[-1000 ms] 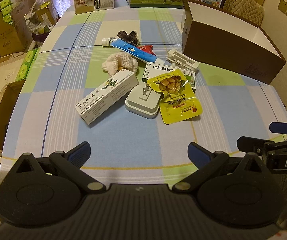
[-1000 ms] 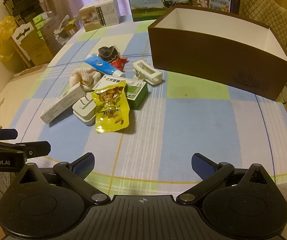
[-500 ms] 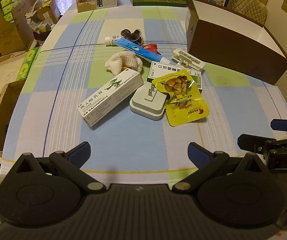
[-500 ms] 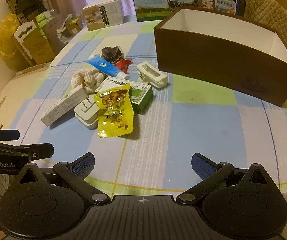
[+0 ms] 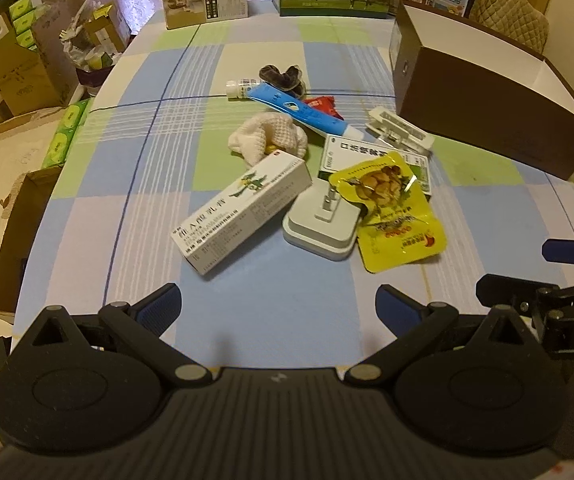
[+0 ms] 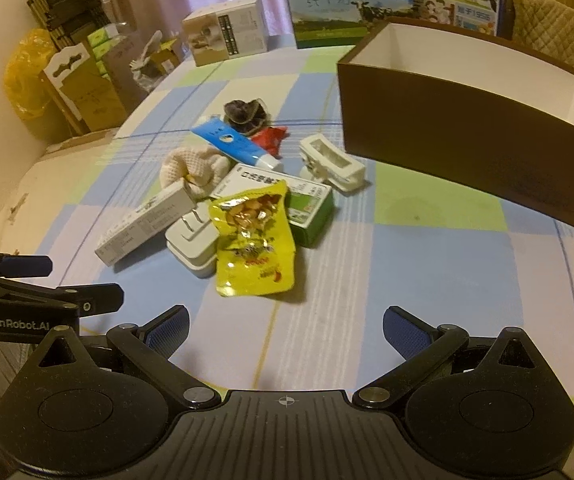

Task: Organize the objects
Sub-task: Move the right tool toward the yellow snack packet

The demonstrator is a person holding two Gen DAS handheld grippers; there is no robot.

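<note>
Clutter pile: a heap of small household things lies on the checked blue-and-green tabletop (image 5: 135,184), ahead of both sets of jaws and touched by neither.
Nearest to left jaws: long white cardboard carton with green leaf print (image 5: 243,216), lying flat and angled, its near end just ahead of the left gripper (image 5: 278,304).
Nearest to right jaws: yellow foil snack pouch with a clear window (image 6: 253,240), lying partly over a white plastic plug adapter (image 6: 191,246) and a green-and-white flat medicine box (image 6: 307,204), ahead of the right gripper (image 6: 285,326).
Farther out: cream waffle-knit cloth (image 5: 267,142), blue squeeze tube with white cap (image 5: 295,110), small red wrapper (image 5: 323,106), dark crumpled item (image 5: 281,76), white plastic clip (image 6: 333,164).
Goal, as judged: open brown cardboard box with white interior (image 6: 467,120), beyond the pile toward the right jaws' far side; what shows of its inside looks empty.
Left jaws: spread wide, holding nothing.
Right jaws: spread wide, holding nothing.
Progress: nothing appears sorted yet; this looks like the approach to a first pick.
Risk, overlap: lifting the pouch could drag or flip the adapter beneath it, since they overlap.
Risk, slip: the pouch is slick and floppy, so a pinch at its edge may slide off.
Risk, crowding: both grippers sit close together; reaching at once could make them collide.
Risk, carton: gripped at one end, the long carton may swing and sweep its neighbours.
</note>
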